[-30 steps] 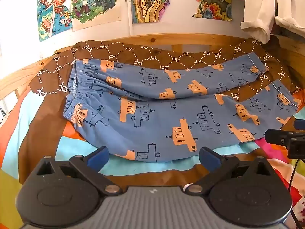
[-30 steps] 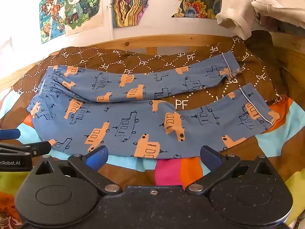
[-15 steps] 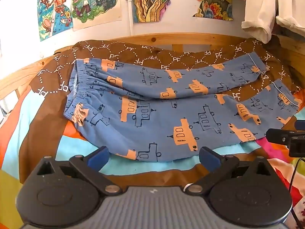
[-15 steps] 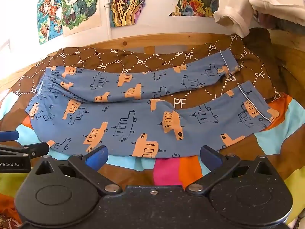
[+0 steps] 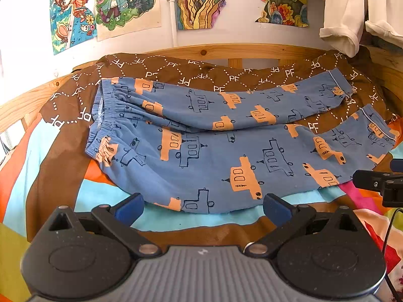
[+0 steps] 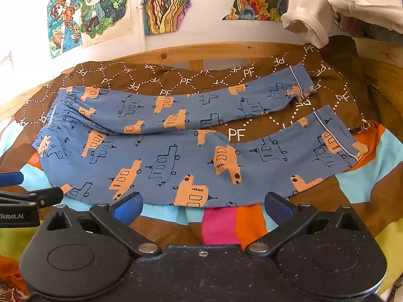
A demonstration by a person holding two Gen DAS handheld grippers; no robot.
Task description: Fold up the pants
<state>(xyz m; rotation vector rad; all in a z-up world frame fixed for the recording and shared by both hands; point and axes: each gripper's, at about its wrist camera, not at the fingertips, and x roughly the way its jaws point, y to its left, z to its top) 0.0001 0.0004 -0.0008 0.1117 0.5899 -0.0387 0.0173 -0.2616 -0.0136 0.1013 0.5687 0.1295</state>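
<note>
Blue pants (image 5: 216,151) (image 6: 176,148) printed with orange and outlined vehicles lie spread flat on the bed, waistband to the left, both legs stretching right and splayed apart. My left gripper (image 5: 201,205) stands open just short of the near hem of the seat, holding nothing. My right gripper (image 6: 202,205) is open too, at the near edge of the closer leg, its fingers empty. Each gripper's tip shows at the side of the other's view.
A brown "PF" patterned blanket (image 5: 201,75) and a bright multicoloured cover (image 6: 221,224) lie under the pants. A wooden bed rail (image 5: 226,50) runs behind, with drawings on the wall (image 5: 121,2). Pale garments (image 6: 307,12) hang at the upper right.
Both grippers have crept slightly forward toward the pants; the fabric has not moved and both stay open.
</note>
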